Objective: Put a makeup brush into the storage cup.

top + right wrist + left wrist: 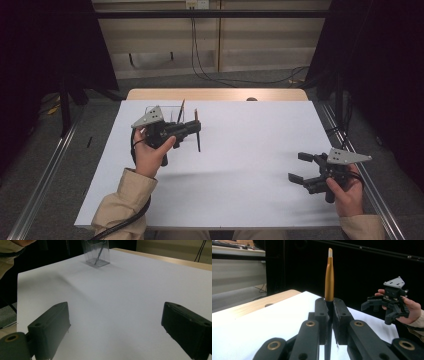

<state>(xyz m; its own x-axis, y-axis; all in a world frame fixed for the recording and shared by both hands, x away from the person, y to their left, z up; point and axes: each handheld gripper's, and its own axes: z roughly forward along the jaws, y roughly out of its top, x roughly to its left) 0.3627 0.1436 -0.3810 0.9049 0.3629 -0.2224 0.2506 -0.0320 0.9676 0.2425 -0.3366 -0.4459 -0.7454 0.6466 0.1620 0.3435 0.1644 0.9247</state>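
Clear holder [167,114] at table's [250,175] far left, one brush [99,255] leaning inside; left gripper [192,129] just right of holder, above the table, brush [329,275] upright between its jaws; right gripper [301,167] well apart at near right edge, above the table.

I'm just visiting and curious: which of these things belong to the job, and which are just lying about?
In the job:
- left gripper, shut on the gold pen
- clear holder, with one pen inside

Lying about:
- right gripper, open, idle
- cables on the floor
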